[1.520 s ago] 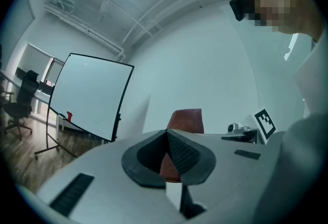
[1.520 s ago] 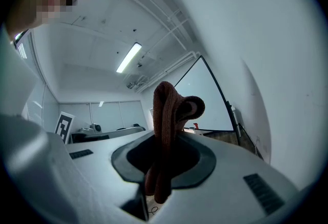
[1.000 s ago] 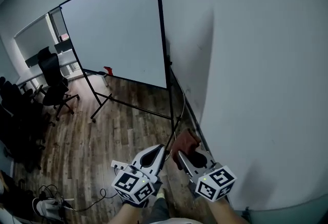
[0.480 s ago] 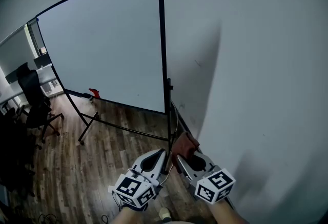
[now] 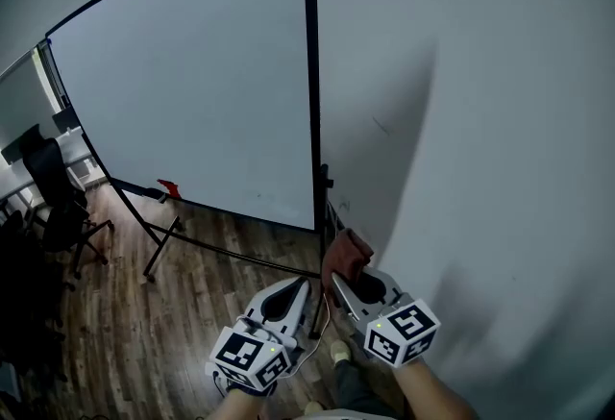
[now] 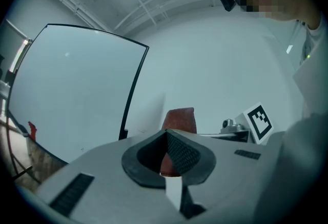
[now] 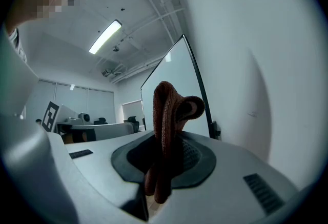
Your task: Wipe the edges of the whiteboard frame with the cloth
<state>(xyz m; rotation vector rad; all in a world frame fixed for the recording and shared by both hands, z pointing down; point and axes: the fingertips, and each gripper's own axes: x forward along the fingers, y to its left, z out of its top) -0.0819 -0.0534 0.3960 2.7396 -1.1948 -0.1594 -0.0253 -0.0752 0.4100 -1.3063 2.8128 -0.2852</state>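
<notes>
- A pale grey wall (image 5: 480, 120) fills the right side.
- A large white whiteboard with thin black frame (image 5: 192, 91) stands on a brown wood-plank floor (image 5: 211, 284).
- A black office chair (image 5: 53, 202) sits at far left.
- The left gripper (image 5: 306, 282), with black-and-white square markers on its cube, has its jaws pressed together with nothing between them.
- The right gripper (image 5: 338, 284) clamps a rust-brown knitted cloth (image 5: 348, 253), low down, just right of the frame's right post.
- A small red object (image 5: 170, 188) sits at the board's lower edge.

Even cool light, fisheye edges, soft shadow on wall (image 5: 404, 149)
</notes>
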